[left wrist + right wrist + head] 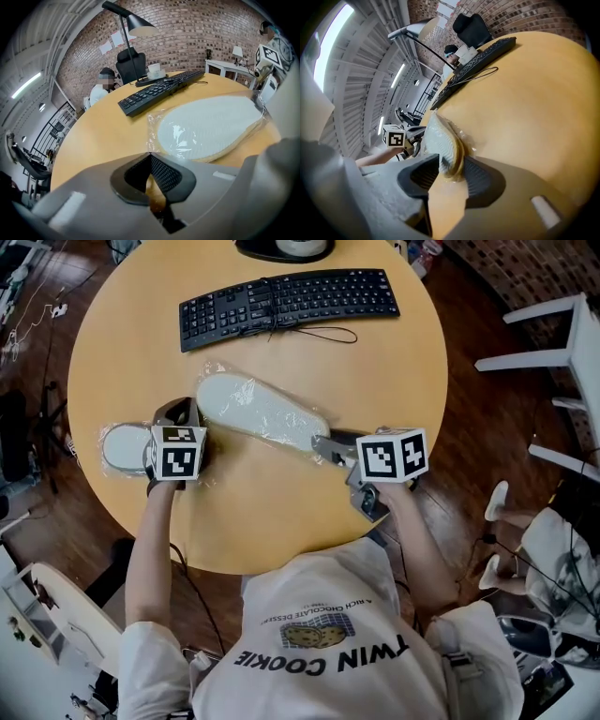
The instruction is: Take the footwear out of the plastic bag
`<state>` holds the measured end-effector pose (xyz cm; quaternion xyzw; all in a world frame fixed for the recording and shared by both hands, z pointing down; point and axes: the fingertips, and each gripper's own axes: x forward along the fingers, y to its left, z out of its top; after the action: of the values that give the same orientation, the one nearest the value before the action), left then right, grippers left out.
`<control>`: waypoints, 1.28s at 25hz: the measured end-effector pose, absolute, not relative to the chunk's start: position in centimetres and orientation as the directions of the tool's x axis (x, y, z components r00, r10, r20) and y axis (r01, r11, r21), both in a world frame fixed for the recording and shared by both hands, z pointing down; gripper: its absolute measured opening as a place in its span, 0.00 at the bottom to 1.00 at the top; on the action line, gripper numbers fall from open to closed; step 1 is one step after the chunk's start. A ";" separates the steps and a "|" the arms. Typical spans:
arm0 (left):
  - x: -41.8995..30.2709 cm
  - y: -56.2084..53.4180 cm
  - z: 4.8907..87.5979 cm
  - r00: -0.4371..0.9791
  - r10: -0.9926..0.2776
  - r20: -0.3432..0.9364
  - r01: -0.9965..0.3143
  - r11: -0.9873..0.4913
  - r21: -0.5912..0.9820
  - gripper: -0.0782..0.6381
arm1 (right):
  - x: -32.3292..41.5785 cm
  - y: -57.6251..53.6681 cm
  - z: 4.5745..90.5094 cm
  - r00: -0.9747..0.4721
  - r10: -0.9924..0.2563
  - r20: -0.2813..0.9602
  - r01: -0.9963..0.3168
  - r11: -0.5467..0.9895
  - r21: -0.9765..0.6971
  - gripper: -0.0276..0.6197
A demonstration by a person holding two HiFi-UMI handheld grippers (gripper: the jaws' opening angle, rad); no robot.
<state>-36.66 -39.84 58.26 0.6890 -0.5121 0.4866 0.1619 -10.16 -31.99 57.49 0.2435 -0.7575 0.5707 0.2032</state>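
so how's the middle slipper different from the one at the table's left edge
The middle slipper lies sole up, fully visible, slanting across the table; the left slipper sits at the table's edge, partly hidden by the left gripper. The middle slipper's end stands between the jaws of the open right gripper; the left slipper's does not. Both are pale and in clear plastic.

Bare wood lies open along the table's near side and right part, leaving free passage there. The bagged slipper slants across the middle. The keyboard and its looped cable bar the far side (only a narrow strip between slipper and keyboard). A second slipper fills the left edge.
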 end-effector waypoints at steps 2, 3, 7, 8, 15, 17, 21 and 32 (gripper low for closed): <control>-36.7 -39.9 58.2 -0.001 -0.554 0.832 -0.866 -0.415 -0.277 0.11 | -10.3 -32.2 57.5 -0.806 -0.131 0.577 -0.591 0.219 -0.777 0.28; -36.7 -39.8 58.1 -0.002 -0.556 0.831 -0.867 -0.413 -0.278 0.11 | -10.2 -32.2 57.5 -0.808 -0.135 0.574 -0.589 0.216 -0.779 0.27; -36.6 -39.7 58.2 -0.013 -0.561 0.827 -0.868 -0.405 -0.289 0.11 | -9.7 -32.4 57.4 -0.825 -0.181 0.535 -0.562 0.178 -0.807 0.21; -36.6 -39.8 58.2 -0.019 -0.566 0.824 -0.866 -0.402 -0.296 0.11 | -9.7 -32.4 57.4 -0.830 -0.196 0.523 -0.553 0.164 -0.817 0.20; -36.9 -40.1 58.7 -0.047 -0.577 0.815 -0.874 -0.371 -0.313 0.11 | -8.8 -31.7 56.7 -0.869 -0.249 0.427 -0.461 0.095 -0.883 0.15; -37.0 -40.2 58.6 -0.054 -0.580 0.813 -0.875 -0.364 -0.318 0.11 | -8.1 -31.2 56.6 -0.872 -0.253 0.420 -0.454 0.094 -0.886 0.15; -36.9 -40.0 58.3 -0.070 -0.585 0.808 -0.879 -0.346 -0.327 0.11 | -6.1 -29.8 56.1 -0.873 -0.272 0.405 -0.443 0.095 -0.892 0.15; -37.2 -40.0 58.2 -0.102 -0.593 0.799 -0.887 -0.310 -0.343 0.11 | -1.1 -27.2 56.0 -0.857 -0.309 0.413 -0.455 0.076 -0.887 0.15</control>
<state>-37.17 -40.02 58.24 0.6524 -0.5670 0.4788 0.1536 -1.07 -27.21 56.01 0.2614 -0.7312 0.6274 0.0580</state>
